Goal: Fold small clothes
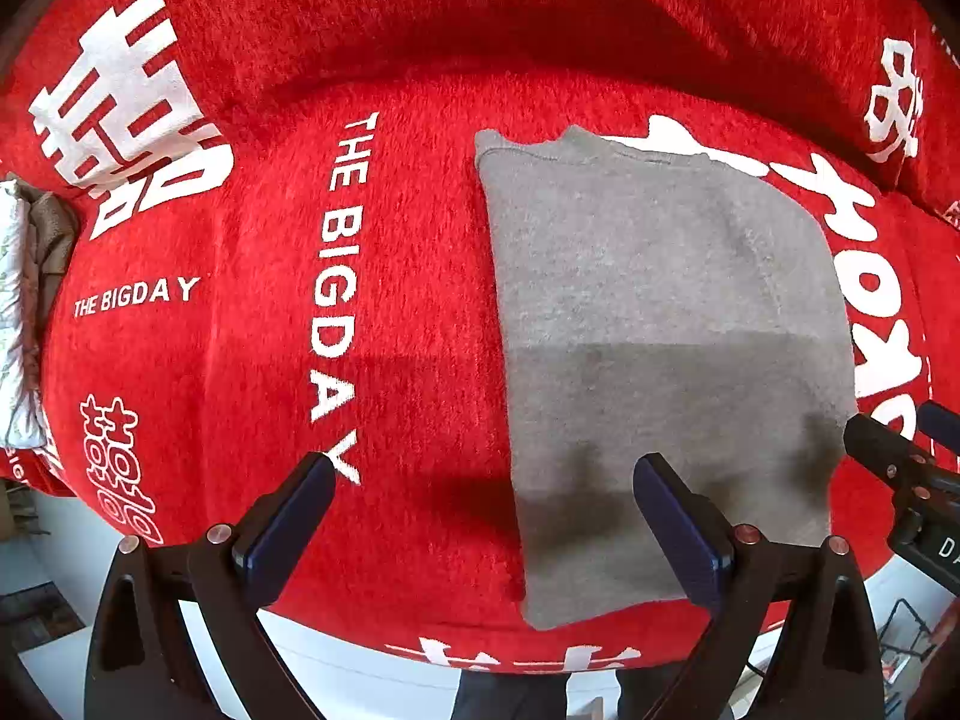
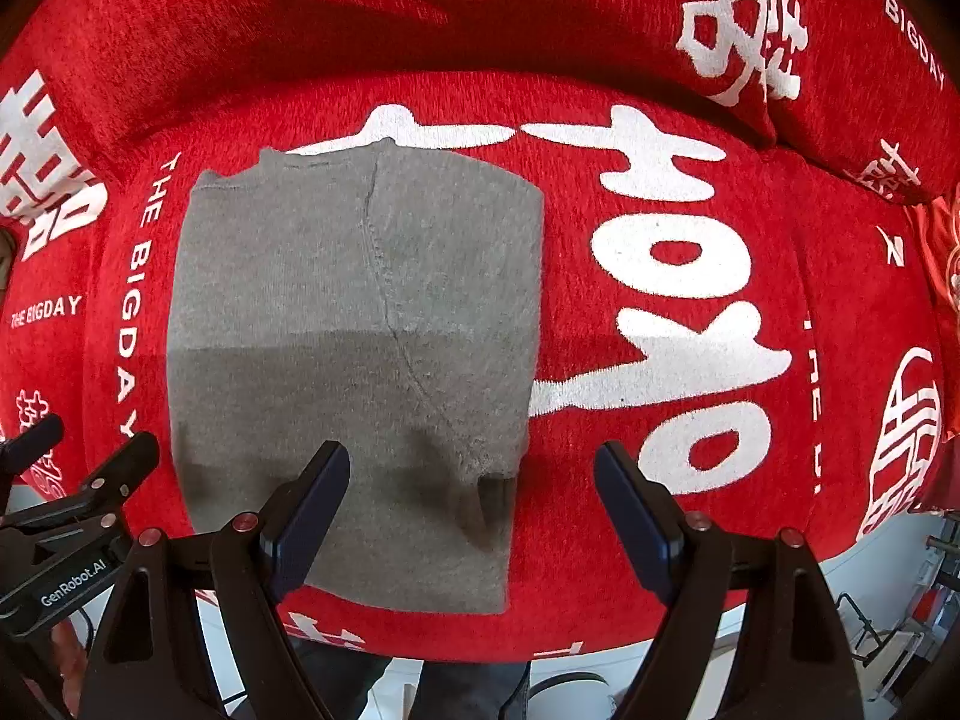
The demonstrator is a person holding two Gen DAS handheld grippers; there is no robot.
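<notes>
Fingers (image 1: 288, 531) of the left hand-held gripper (image 1: 483, 531) stand spread wide at the near edge, grasping nothing; one hangs over bare red cover, the other over the near left part of the grey garment (image 1: 660, 330). The right hand-held gripper (image 2: 471, 516) is likewise released, its jaws wide apart and empty, the left finger above the garment's near right part, the right finger above the cover (image 2: 600, 600). Both grippers hover side by side, each visible at the edge of the other's view. Beyond them the garment lies flat, folded into a rough rectangle, with a curved seam running down it and its collar edge at the far end. It rests on a cushioned surface draped in red cloth with white lettering. A red backrest (image 2: 300, 30) rises behind.
</notes>
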